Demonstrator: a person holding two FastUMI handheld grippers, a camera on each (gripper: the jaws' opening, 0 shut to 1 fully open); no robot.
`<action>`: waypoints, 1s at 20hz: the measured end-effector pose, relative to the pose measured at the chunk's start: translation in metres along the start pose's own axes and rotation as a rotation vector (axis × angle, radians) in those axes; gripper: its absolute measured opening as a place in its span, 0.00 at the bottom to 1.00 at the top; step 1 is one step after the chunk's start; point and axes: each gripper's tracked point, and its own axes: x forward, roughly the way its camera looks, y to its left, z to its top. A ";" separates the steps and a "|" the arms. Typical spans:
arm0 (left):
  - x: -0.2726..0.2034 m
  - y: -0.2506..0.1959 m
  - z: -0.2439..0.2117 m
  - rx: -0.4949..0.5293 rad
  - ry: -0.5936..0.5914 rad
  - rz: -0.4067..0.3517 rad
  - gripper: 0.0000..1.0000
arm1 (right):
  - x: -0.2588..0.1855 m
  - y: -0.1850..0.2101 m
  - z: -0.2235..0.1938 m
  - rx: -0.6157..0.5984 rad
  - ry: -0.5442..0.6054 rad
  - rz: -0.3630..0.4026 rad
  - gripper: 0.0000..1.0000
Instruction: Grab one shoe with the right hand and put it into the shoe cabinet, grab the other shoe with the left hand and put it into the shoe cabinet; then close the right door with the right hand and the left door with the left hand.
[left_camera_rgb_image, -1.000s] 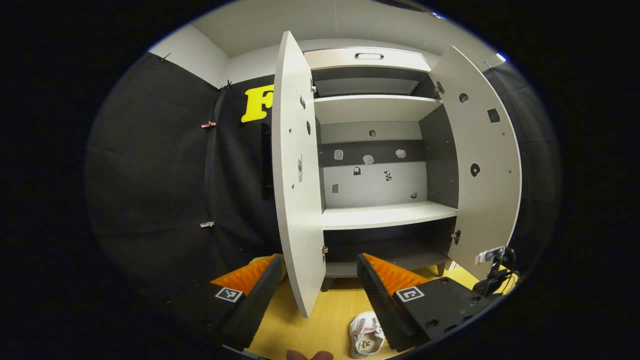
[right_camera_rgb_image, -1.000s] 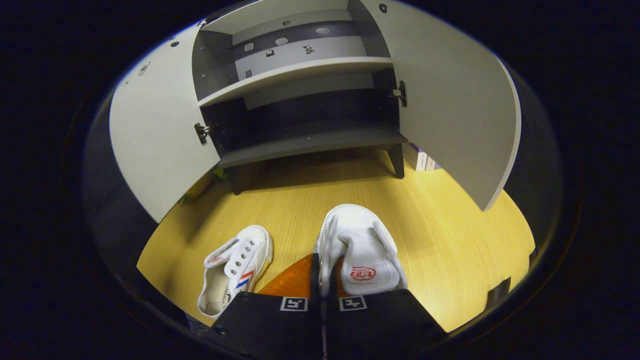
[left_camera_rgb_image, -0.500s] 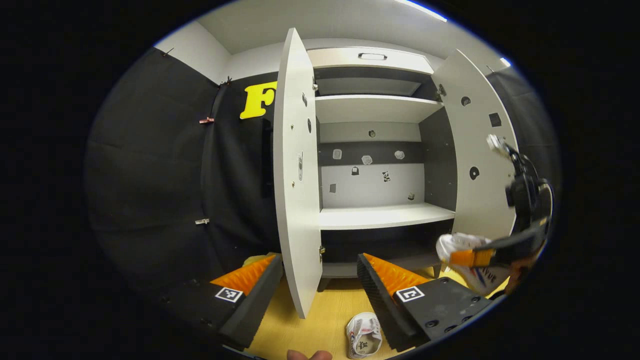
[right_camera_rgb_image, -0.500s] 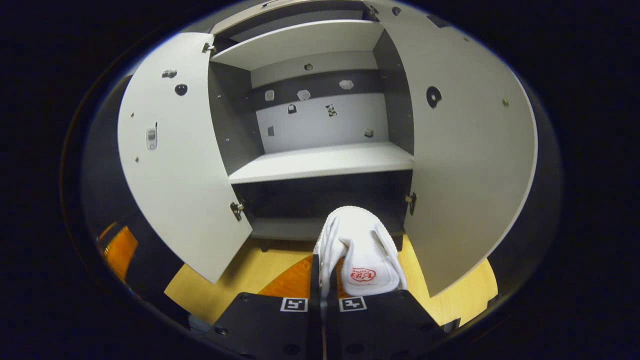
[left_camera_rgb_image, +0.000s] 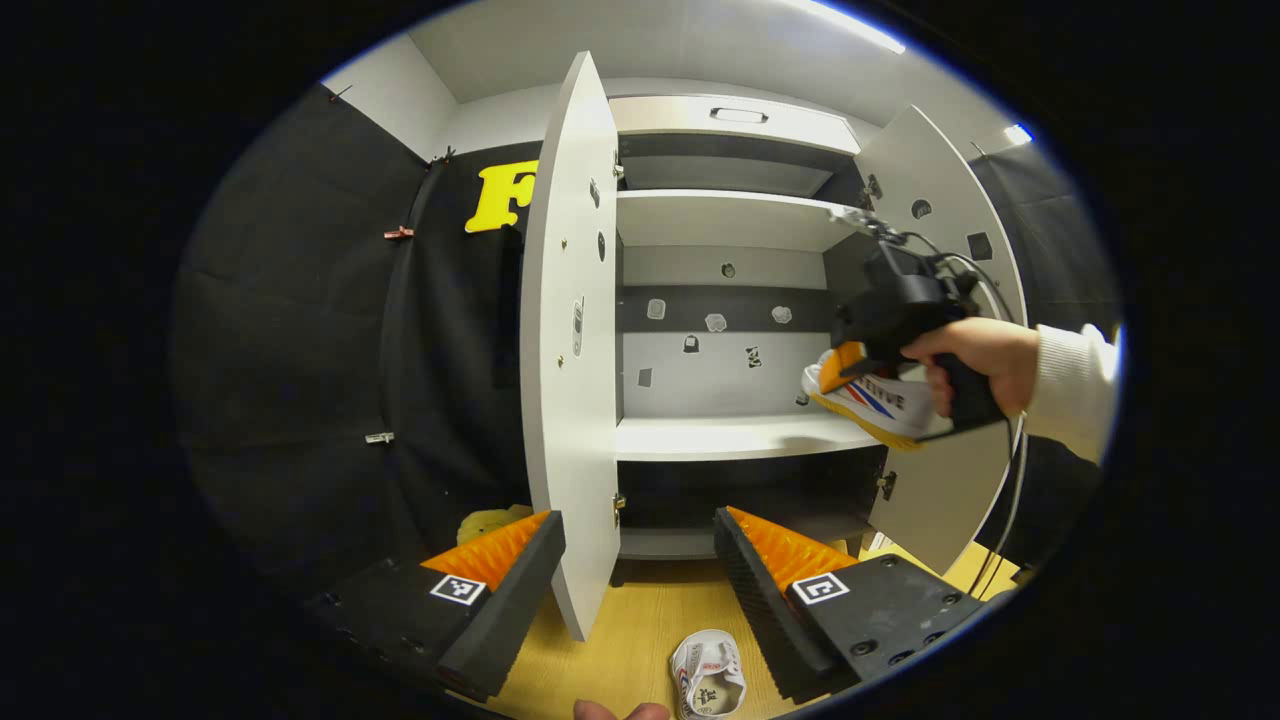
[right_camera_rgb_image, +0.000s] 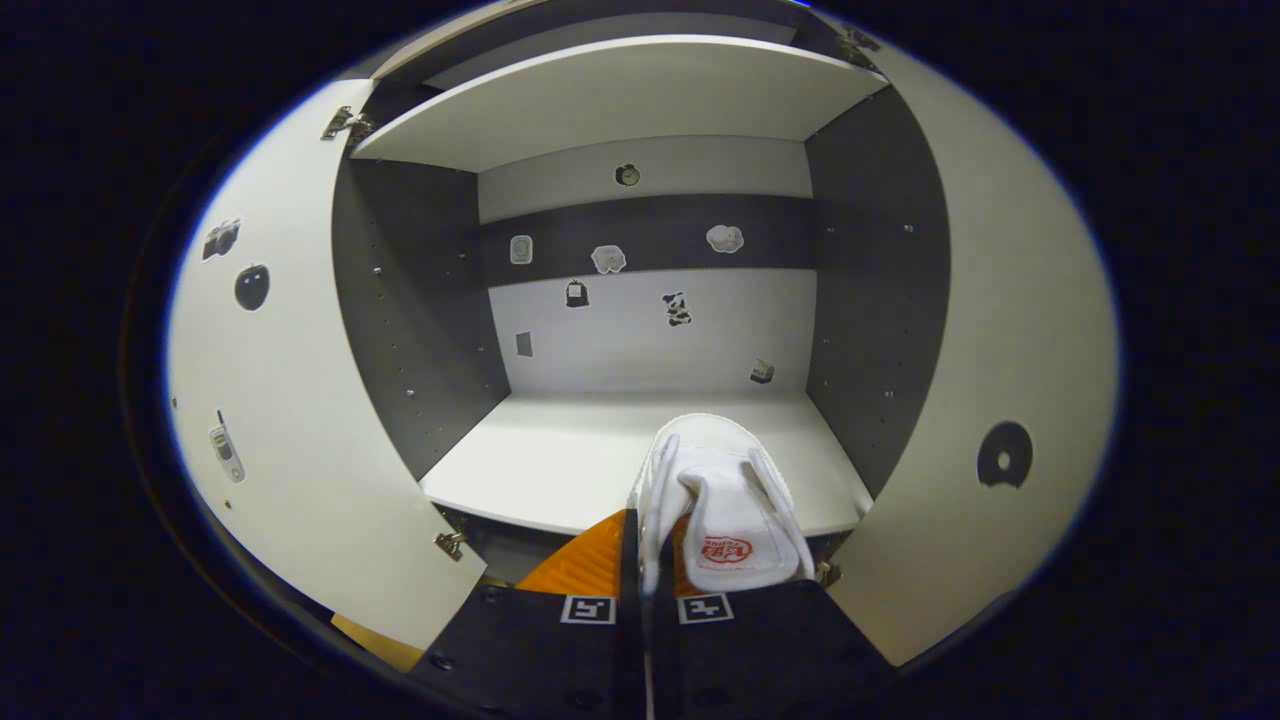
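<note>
While clamped on white shoe (right_camera_rgb_image: 722, 500), right hand-held gripper (right_camera_rgb_image: 650, 560) hovers at middle shelf (right_camera_rgb_image: 560, 460) front edge; toe points inward, shelf straight ahead. Left hand-held gripper (left_camera_rgb_image: 640, 570) spread apart, empty, above second shoe (left_camera_rgb_image: 708, 682) on floor (left_camera_rgb_image: 620, 650).

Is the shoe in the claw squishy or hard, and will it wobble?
Probably squishy: the right claw pinches the white shoe's thin cloth side nearly flat. It looks light, staying level over the shelf. Held by one edge, it might swing a little.
</note>
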 end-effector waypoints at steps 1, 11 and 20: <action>0.001 -0.001 -0.001 -0.001 0.003 -0.003 0.95 | 0.018 -0.004 0.003 0.003 0.023 -0.005 0.08; 0.007 -0.001 -0.015 -0.050 0.039 0.016 0.95 | 0.176 -0.046 0.011 -0.161 0.149 -0.129 0.08; 0.006 -0.004 -0.026 -0.034 0.075 0.046 0.95 | 0.225 -0.046 -0.002 -0.196 0.182 -0.169 0.11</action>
